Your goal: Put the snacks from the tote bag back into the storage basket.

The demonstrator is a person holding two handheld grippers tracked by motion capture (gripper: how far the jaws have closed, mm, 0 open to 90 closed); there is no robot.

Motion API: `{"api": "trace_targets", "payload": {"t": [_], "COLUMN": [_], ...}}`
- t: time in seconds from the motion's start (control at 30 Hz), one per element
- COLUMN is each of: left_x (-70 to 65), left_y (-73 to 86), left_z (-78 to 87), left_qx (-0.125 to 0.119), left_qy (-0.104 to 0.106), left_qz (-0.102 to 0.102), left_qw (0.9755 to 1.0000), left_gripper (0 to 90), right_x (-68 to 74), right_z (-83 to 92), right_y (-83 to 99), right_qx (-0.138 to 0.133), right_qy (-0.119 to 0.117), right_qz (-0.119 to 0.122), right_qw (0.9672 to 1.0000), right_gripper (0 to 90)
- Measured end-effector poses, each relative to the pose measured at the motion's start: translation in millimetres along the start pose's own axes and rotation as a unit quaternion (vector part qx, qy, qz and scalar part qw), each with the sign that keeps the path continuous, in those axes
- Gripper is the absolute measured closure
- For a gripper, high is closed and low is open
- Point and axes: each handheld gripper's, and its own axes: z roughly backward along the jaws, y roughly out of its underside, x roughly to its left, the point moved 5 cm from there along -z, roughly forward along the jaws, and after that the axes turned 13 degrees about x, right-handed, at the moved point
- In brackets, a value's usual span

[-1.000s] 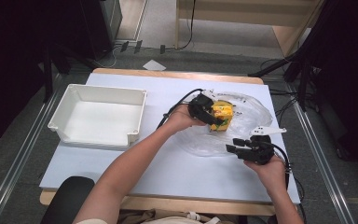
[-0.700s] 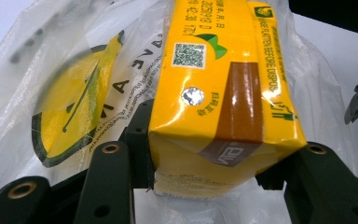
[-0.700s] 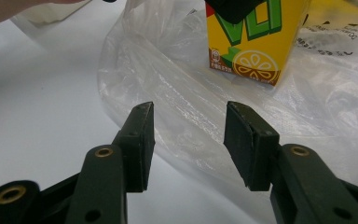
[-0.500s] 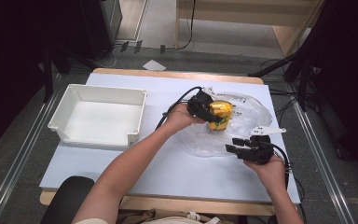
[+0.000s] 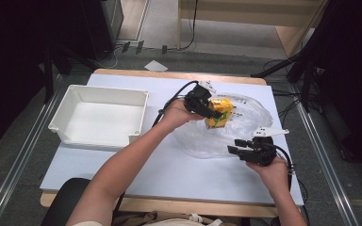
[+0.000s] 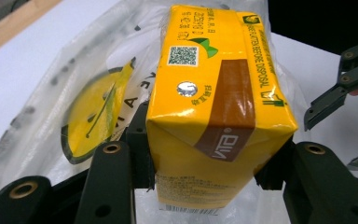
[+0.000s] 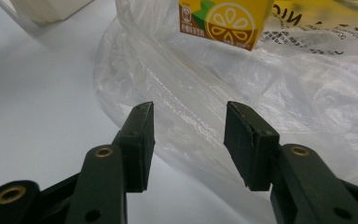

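left gripper [image 5: 213, 110]: forearm stretched across table, jaws pinching yellow cardboard juice carton [image 6: 216, 100] above clear plastic bag [image 5: 245, 129] | right gripper [image 7: 189, 144]: jaws spread, empty, at bag's near edge

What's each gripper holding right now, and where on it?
The left gripper clamps the yellow drink carton across its two sides near one end. The right gripper holds nothing, open by the plastic bag.

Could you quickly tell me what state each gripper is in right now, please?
Left gripper: closed on the yellow drink carton.
Right gripper: open, holding nothing, by the clear plastic bag.
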Motion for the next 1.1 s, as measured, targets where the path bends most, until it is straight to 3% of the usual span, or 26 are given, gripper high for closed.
{"api": "trace_targets", "payload": {"t": [0.2, 0.77, 0.87, 1.1], "left_x": [-4.0, -19.0, -21.2, -23.4], "left_y": [-2.1, 6.8, 10.5, 14.2], "left_z": [15.3, 48.9, 53.9, 70.8], "left_qx": [-0.013, -0.014, -0.01, -0.029], "left_qy": [-0.002, 0.002, -0.006, -0.007], "left_qz": [0.0, 0.001, -0.002, 0.003], "left_qw": [0.9999, 0.9999, 0.9999, 0.9995], "left_gripper": [52.8, 52.7, 52.7, 52.7], "right_x": [0.6, 4.9, 5.2, 6.3], "right_z": [-0.4, -1.0, -0.9, -1.6], "right_y": [-0.4, -2.1, -2.4, -3.2], "right_qx": [0.001, -0.002, -0.002, 0.0], "right_qy": [0.0, -0.006, -0.006, -0.009], "right_qz": [0.004, 0.009, 0.01, 0.014], "right_qw": [1.0, 0.9999, 0.9999, 0.9999], "right_gripper": [54.1, 53.8, 53.7, 53.7]}}
